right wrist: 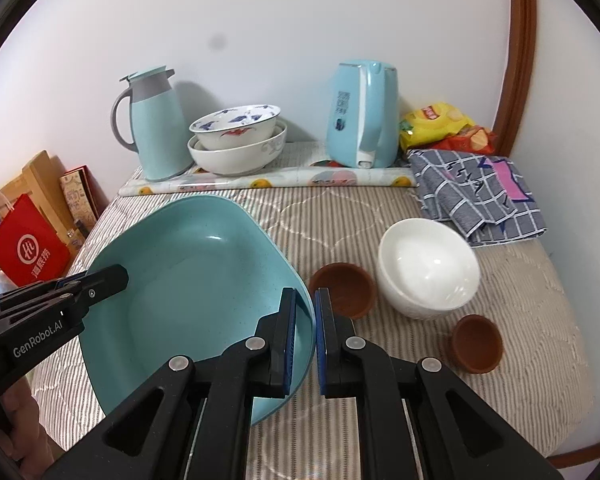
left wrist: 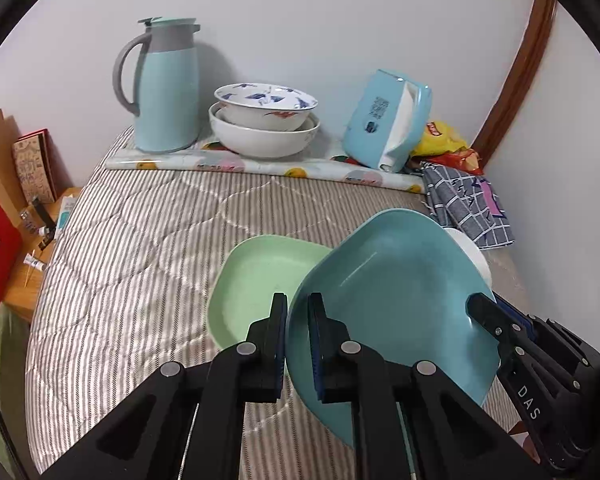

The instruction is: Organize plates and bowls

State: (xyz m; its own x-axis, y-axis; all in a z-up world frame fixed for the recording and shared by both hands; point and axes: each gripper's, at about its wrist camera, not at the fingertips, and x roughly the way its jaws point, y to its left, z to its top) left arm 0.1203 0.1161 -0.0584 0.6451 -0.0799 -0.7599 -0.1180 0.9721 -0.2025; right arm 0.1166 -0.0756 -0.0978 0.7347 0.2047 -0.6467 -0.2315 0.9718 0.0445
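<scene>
A teal plate [left wrist: 396,300] is held tilted above the striped bed cover, gripped on opposite rims by both grippers. My left gripper [left wrist: 298,322] is shut on its left rim; my right gripper [right wrist: 306,312] is shut on its right rim [right wrist: 204,288]. A light green plate [left wrist: 256,284] lies flat on the cover under and left of the teal plate. A white bowl [right wrist: 428,268] and two small brown cups [right wrist: 342,288] [right wrist: 476,344] sit to the right. Two stacked bowls [left wrist: 264,120], a patterned one inside a white one, stand at the back.
A teal thermos jug [left wrist: 166,88] and a blue kettle [right wrist: 364,116] stand at the back wall on a rolled fruit-print mat [left wrist: 260,166]. A checked cloth [right wrist: 480,196] and snack bags [right wrist: 440,124] lie at the back right. A red bag [right wrist: 28,252] and boxes stand left of the bed.
</scene>
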